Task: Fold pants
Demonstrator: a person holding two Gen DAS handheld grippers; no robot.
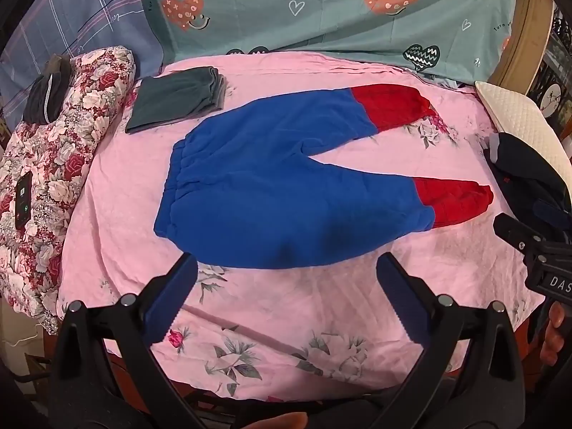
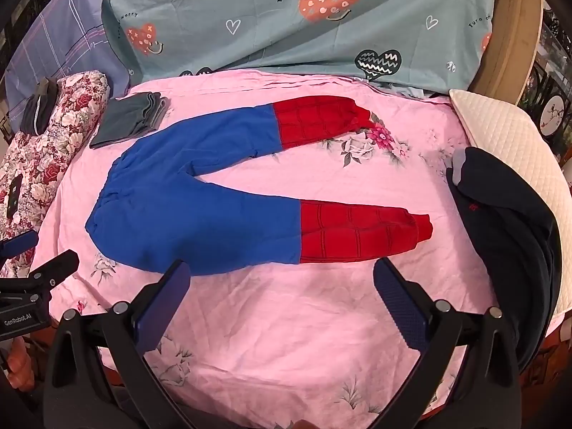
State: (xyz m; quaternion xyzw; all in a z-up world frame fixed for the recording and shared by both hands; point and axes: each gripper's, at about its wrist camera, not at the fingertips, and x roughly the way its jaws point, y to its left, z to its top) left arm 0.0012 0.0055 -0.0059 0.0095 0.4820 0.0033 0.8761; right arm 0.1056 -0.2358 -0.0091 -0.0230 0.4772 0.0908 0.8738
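Blue pants with red lower legs (image 1: 271,186) lie flat on the pink sheet (image 1: 321,307), waistband to the left, both legs spread apart to the right. They also show in the right wrist view (image 2: 200,214). My left gripper (image 1: 286,268) is open and empty, held just short of the near edge of the pants' seat. My right gripper (image 2: 282,271) is open and empty, held near the lower leg where blue meets red. Neither touches the cloth.
A folded grey garment (image 1: 175,103) lies at the back left. A floral quilt (image 1: 53,164) with a phone (image 1: 23,200) is on the left. Dark clothes (image 2: 507,236) and a white pillow (image 2: 514,143) are on the right. A teal sheet (image 1: 321,10) hangs behind.
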